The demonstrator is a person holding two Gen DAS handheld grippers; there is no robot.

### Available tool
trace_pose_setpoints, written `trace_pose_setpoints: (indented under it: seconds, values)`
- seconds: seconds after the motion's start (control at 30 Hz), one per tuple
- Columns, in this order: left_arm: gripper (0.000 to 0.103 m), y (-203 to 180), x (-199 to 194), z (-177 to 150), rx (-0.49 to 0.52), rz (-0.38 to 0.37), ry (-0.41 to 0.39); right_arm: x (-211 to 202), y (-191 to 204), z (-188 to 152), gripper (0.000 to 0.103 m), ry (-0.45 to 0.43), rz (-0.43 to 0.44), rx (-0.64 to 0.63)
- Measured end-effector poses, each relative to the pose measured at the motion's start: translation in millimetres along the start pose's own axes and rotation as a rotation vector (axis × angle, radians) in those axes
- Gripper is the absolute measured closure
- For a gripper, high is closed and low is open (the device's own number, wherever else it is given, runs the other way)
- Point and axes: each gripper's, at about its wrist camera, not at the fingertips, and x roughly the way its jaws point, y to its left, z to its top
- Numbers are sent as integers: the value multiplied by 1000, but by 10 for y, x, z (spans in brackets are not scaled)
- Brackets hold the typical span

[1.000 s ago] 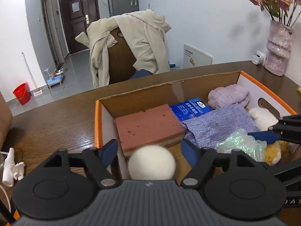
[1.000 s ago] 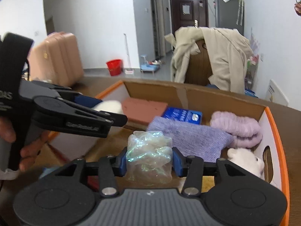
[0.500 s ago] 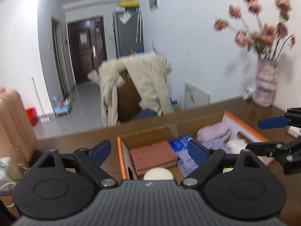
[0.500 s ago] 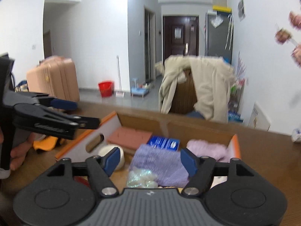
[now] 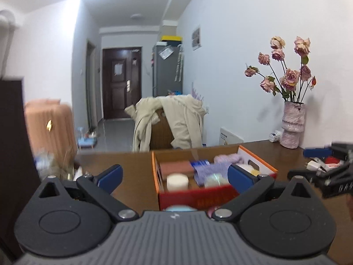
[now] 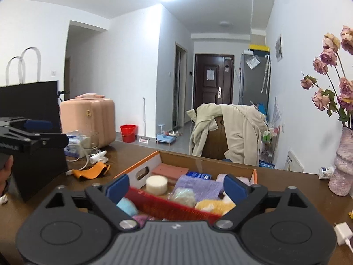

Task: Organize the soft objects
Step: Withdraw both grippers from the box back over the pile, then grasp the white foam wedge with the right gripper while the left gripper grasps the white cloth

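The cardboard box with an orange rim and red front wall stands on the brown table. Inside lie a white round sponge, a pink sponge block, a purple cloth, an iridescent wrap and a yellow plush. A light blue fluffy ball sits outside, against the front wall. My left gripper and right gripper hang in front of the box, jaws still opening, nothing between them.
A vase of dried roses stands at the table's right. A black bag, an orange cloth and cables lie left of the box. A white charger is at the near right. A coat-draped chair stands behind the table.
Both grippers drew back and up, away from the box, and spread wider. The white sponge and the iridescent wrap, once between the fingers, now rest inside the box.
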Motion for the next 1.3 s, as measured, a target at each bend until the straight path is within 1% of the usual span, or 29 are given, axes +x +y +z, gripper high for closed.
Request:
trace_pose_setpoints:
  seconds: [0.1, 0.17, 0.23, 0.3, 0.43, 0.5, 0.6, 0.7, 0.77, 0.87, 0.97, 1.0, 1.03, 1.1, 1.17, 1.23, 1.27, 1.3]
  values:
    - [0, -39, -175, -251, -36, 16, 37, -173, 131, -222, 10, 29, -1, -1]
    - [0, -47, -263, -422, -54, 26, 79, -308, 172, -395, 10, 37, -5, 43]
    - [0, -64, -331, -578, -49, 42, 124, -433, 193, -569, 10, 54, -2, 97]
    - [0, -78, -406, -696, -31, 70, 147, -531, 198, -739, 10, 74, -8, 131]
    - [0, -52, -485, -814, -51, 73, 170, -669, 199, -954, 10, 120, -41, 168]
    - [0, -66, -468, -829, -54, 79, 170, -697, 184, -997, 10, 123, -46, 183]
    - [0, -90, -366, -831, -47, 61, 179, -701, 191, -995, 11, 114, -59, 187]
    - [0, -107, -169, -905, -42, 60, 222, -651, 179, -988, 14, 119, -54, 193]
    - [1, -107, -21, -968, -36, 60, 250, -576, 145, -997, 22, 139, -46, 209]
    - [8, -93, 230, -1034, -35, 39, 282, -411, 87, -1013, 28, 177, -49, 224]
    - [21, -76, 517, -1082, -37, 34, 318, -225, 23, -1005, 34, 197, -56, 235]
    - [26, -71, 611, -1092, -33, 30, 329, -144, -6, -992, 35, 204, -58, 243]
    - [28, -65, 700, -1103, -30, 29, 341, -63, -30, -981, 36, 210, -61, 248]
    - [35, -52, 853, -1117, -23, 25, 355, 115, -87, -956, 40, 214, -64, 254]
    - [40, -35, 966, -1128, -14, 13, 365, 312, -154, -928, 46, 228, -75, 265]
    - [41, -7, 1048, -1146, -18, 0, 379, 521, -225, -905, 50, 238, -86, 283]
    - [45, 10, 1076, -1158, -25, -5, 390, 618, -255, -890, 52, 242, -89, 289]
    - [51, 24, 1102, -1165, -28, -3, 397, 698, -277, -882, 53, 243, -91, 292]
